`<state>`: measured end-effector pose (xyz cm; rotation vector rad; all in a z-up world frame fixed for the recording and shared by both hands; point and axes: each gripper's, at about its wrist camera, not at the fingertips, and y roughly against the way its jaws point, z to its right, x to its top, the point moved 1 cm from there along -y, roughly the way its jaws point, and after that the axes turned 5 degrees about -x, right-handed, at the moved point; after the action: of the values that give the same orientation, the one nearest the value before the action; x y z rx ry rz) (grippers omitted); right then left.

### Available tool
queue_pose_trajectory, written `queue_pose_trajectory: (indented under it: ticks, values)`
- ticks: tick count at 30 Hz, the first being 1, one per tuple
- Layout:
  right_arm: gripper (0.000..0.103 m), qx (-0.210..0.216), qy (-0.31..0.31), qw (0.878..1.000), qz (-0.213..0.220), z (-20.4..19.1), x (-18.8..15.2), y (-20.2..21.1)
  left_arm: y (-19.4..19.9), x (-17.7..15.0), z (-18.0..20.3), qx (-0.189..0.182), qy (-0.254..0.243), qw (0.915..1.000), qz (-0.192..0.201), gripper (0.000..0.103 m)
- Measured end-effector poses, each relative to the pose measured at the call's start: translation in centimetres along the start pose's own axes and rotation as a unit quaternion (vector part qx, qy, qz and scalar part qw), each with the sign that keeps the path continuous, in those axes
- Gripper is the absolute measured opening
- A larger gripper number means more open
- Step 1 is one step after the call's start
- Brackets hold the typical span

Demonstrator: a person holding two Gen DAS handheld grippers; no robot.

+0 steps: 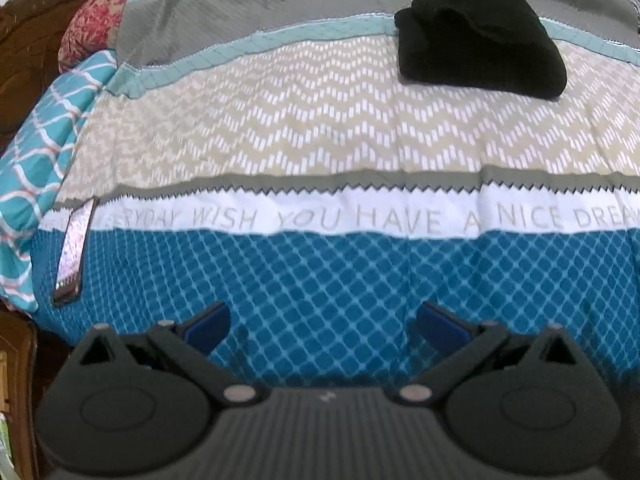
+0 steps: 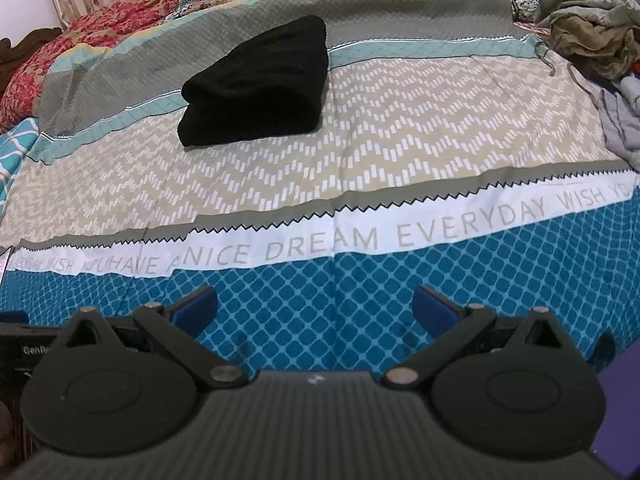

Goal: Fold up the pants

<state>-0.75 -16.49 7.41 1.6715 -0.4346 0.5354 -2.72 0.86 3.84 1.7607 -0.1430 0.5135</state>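
Home bedroom: patterned bedspread (image 2: 360, 152), carved wooden headboard (image 1: 36, 16), heaped laundry (image 2: 592, 36).

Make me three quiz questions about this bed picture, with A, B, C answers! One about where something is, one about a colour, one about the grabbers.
1. Where do the folded pants lie?
A. on the bedspread
B. on the floor
C. in a grabber

2. What colour are the pants?
A. red
B. black
C. white

3. How are the left grabber and right grabber?
A. both shut
B. one holds pants
C. both open, empty

Answers:
1 A, they rest on the patterned bedspread.
2 B, the bundle is black.
3 C, the blue fingers stand wide apart with only bedspread showing between them.
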Motion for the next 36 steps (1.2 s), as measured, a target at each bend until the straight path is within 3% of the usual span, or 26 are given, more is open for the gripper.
queue_pose_trajectory:
  ticks: [16,28,36]
  values:
    - [0.103,-0.001,-0.004,0.998,0.056,0.7,5.4,1.3,4.2,7.8,4.1,-0.022,-0.02,0.9974,0.065,0.103]
    - [0.103,-0.009,0.0,0.998,0.063,2.7,7.8,1.0,5.6,10.6,7.5,-0.026,-0.043,0.9952,0.083,0.103]
    - [0.103,-0.008,-0.003,0.998,0.055,3.4,7.9,0.3,4.8,10.6,8.2,-0.015,-0.051,0.996,0.071,0.103]
